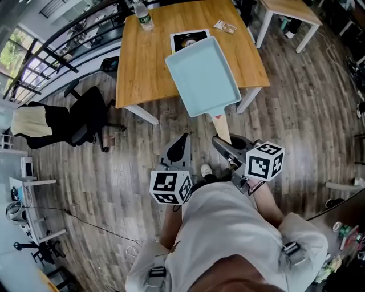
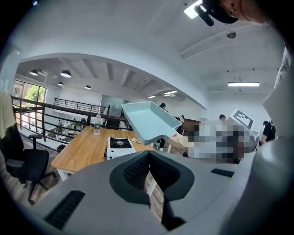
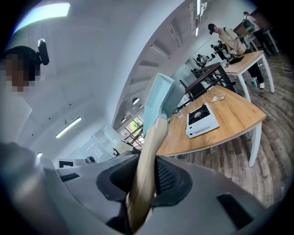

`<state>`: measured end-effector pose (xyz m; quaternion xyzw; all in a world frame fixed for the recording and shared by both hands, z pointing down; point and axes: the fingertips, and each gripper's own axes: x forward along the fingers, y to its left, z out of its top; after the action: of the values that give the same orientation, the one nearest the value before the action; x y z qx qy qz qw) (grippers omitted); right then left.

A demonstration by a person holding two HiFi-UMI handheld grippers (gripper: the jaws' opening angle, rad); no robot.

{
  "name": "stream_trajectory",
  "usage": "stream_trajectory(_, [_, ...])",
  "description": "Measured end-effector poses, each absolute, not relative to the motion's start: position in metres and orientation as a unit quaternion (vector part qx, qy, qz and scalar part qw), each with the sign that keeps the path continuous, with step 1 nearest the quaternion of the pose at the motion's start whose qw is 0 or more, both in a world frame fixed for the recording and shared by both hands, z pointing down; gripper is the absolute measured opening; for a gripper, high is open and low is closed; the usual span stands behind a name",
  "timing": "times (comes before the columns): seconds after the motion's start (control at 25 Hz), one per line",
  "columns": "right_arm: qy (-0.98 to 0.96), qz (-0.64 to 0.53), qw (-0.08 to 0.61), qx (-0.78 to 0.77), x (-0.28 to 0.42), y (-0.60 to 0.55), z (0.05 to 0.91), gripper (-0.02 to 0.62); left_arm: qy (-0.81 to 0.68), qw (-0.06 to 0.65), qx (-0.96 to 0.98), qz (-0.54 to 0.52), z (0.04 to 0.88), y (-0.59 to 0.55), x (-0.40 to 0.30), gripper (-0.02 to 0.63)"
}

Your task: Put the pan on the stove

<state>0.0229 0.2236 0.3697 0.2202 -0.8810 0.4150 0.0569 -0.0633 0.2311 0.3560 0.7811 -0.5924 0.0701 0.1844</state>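
Two grippers reach out over the wood floor toward the table (image 1: 142,68). Right gripper (image 1: 221,141) is clamped on the pan's wooden handle (image 1: 222,128) – in the right gripper view the handle (image 3: 146,160) runs straight up between the dark pads, pinched on both sides. The pale blue pan (image 1: 202,74) hangs in the air, tilted, over the table's near right part, touching nothing but the gripper. From the head view it hides the near right corner of the stove (image 1: 187,39), though it is clearly raised above it. The left gripper view shows the pan (image 2: 149,120) up and to the right of the stove (image 2: 118,146).

Left gripper (image 1: 180,145) holds nothing – its jaws stand a thin slit apart, with only floor showing through in the left gripper view.

The white single-burner stove sits on the table toward its far edge. A bottle (image 1: 144,16) stands by the far left corner, and a small packet (image 1: 225,25) lies at the far right. A black chair (image 1: 85,117) stands off the table's left edge.
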Motion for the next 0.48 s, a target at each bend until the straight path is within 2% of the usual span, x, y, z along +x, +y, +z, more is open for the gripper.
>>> stream_trajectory(0.48, [-0.873, 0.419, 0.056, 0.241, 0.013, 0.186, 0.371, 0.095, -0.574, 0.192, 0.794, 0.063, 0.359, 0.187, -0.073, 0.018])
